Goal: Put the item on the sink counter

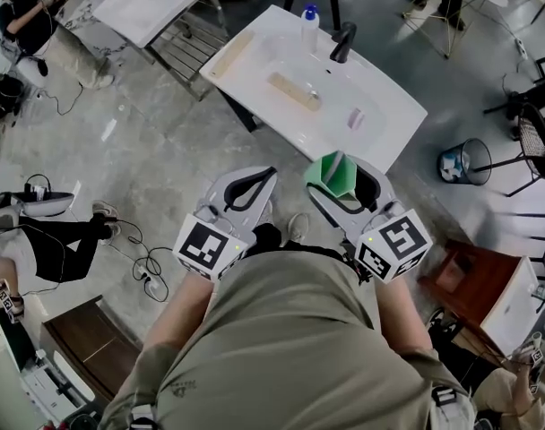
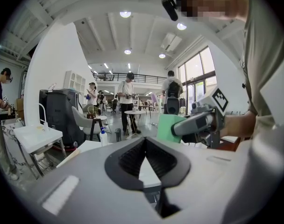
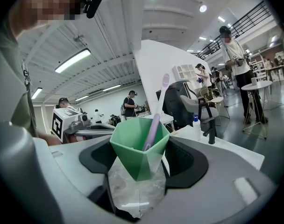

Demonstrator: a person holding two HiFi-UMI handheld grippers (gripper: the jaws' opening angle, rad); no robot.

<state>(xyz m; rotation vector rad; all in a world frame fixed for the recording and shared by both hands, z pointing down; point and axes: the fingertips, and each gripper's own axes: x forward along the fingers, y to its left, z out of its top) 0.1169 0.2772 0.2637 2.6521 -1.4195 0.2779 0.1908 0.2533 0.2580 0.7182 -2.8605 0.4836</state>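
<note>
Clamping a faceted green cup [image 3: 132, 158] with a slim lilac toothbrush [image 3: 157, 118] inside: right gripper [image 3: 140, 147] fingers. Left gripper [image 2: 145, 141] fingers clenched together, empty.

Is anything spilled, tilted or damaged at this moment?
Nothing stands out. The green cup sits upright between the fingers of the right gripper, with the purple toothbrush leaning inside it. No spill shows.

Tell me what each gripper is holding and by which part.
Right gripper: a green cup with a toothbrush standing in it, clamped across its lower sides. Left gripper: nothing, jaws shut.
</note>
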